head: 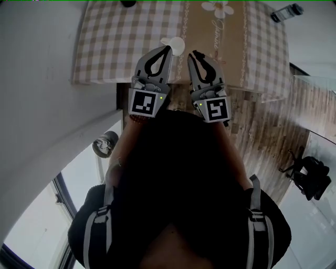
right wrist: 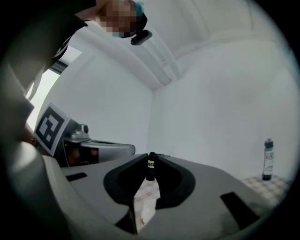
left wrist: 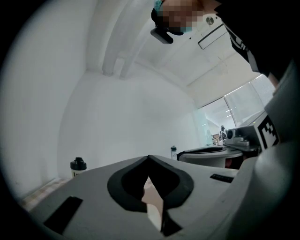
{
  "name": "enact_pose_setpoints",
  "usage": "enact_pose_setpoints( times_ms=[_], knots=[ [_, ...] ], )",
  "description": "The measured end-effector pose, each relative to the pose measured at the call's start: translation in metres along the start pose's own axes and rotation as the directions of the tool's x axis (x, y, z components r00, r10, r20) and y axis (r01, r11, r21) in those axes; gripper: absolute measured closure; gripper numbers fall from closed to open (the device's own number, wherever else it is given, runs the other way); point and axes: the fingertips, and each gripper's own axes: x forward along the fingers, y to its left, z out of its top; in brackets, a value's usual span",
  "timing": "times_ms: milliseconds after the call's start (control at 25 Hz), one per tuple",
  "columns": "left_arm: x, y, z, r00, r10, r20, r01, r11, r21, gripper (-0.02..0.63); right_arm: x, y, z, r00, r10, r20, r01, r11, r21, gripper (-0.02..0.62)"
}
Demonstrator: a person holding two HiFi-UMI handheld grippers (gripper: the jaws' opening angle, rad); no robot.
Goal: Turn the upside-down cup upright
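Note:
A small white cup [head: 177,44] stands on the checked tablecloth [head: 105,42] close to the table's near edge; which way up it sits I cannot tell. My left gripper [head: 168,49] is just left of it, jaws shut and empty, tips level with the cup. My right gripper [head: 195,54] is just right of it and a little nearer me, its jaws together with nothing between them. Neither touches the cup. In the left gripper view the tips [left wrist: 149,157] meet; in the right gripper view the tips [right wrist: 151,155] meet too.
A clear bottle [head: 286,11] is at the table's far right corner and a dark one [head: 127,2] at the far edge. The same bottles show against a white wall: the clear one [right wrist: 267,159] in the right gripper view, the dark one [left wrist: 78,167] in the left. Wooden floor [head: 262,131] lies right of the table.

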Motion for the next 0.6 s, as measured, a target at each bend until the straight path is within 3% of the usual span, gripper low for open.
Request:
enact_pose_setpoints(
  times_ms=[280,600],
  knots=[
    [-0.042,-0.027,-0.021,0.993,0.106,-0.055,-0.107,0.994,-0.005,0.611,-0.040,0.052,-0.014,0.994,0.103,-0.041,-0.103,0.995,0.003,0.594],
    [-0.078,-0.064,-0.031,0.987,0.135,-0.091,-0.134,0.991,0.015,0.611,-0.078,0.067,-0.019,0.990,0.124,-0.059,-0.122,0.992,0.038,0.594]
  ],
)
